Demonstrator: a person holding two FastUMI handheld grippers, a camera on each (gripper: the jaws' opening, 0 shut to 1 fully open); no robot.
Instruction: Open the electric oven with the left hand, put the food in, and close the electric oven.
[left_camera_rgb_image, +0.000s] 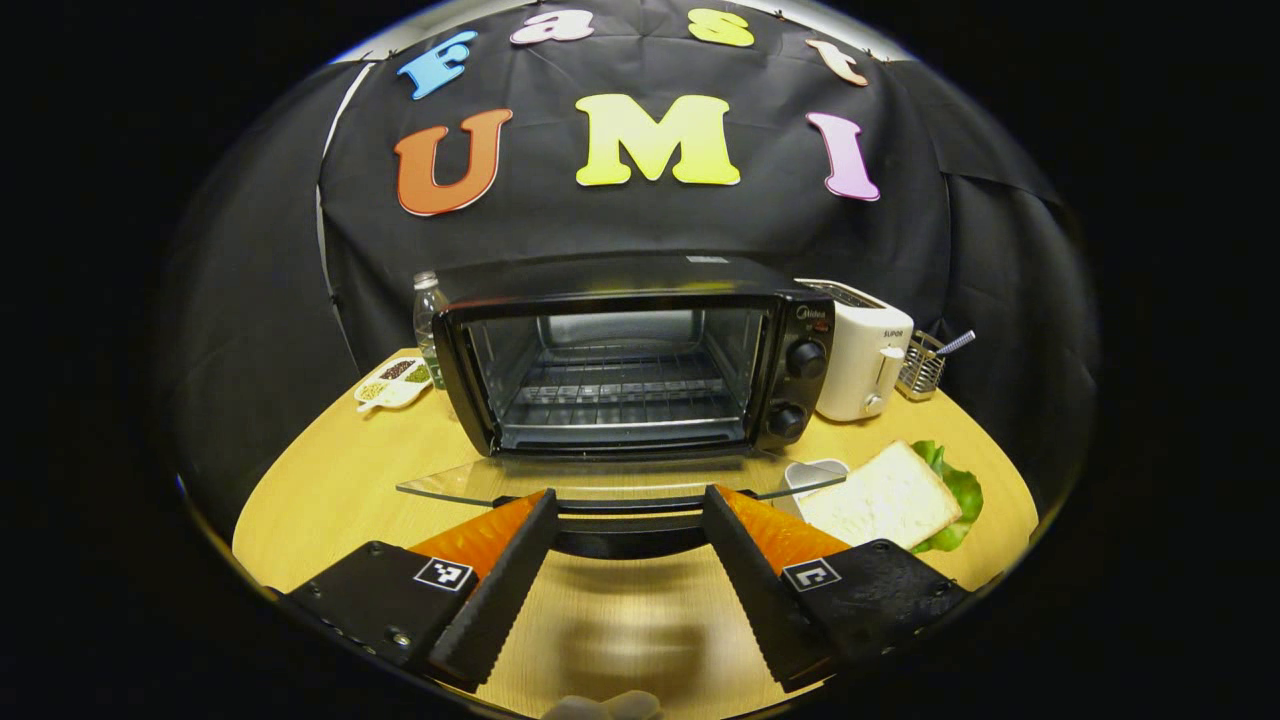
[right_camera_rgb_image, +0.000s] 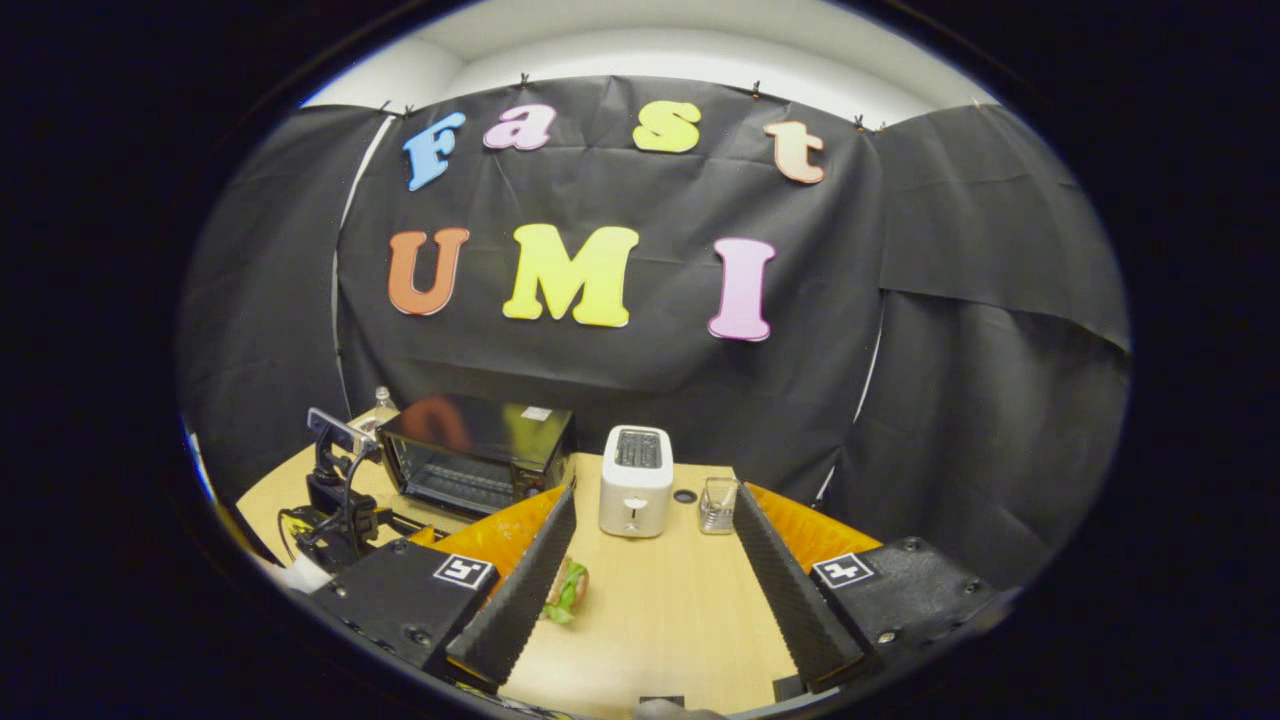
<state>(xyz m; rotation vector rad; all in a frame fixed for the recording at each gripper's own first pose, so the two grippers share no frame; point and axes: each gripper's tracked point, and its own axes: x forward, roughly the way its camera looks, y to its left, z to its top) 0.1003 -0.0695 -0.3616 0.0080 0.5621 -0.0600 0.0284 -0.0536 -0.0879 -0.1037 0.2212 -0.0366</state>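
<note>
Oven (left_camera_rgb_image: 640, 360) faces cam, door (left_camera_rgb_image: 620, 480) flat open

The electric oven (left_camera_rgb_image: 625, 360) stands open, its glass door (left_camera_rgb_image: 610, 482) flat; the left gripper (left_camera_rgb_image: 628, 520) gapes before the door's handle

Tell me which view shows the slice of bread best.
The left gripper view: the bread lies in full sight on lettuce, right of the open oven door. The right gripper view shows just the sandwich's edge beside its left finger.
</note>
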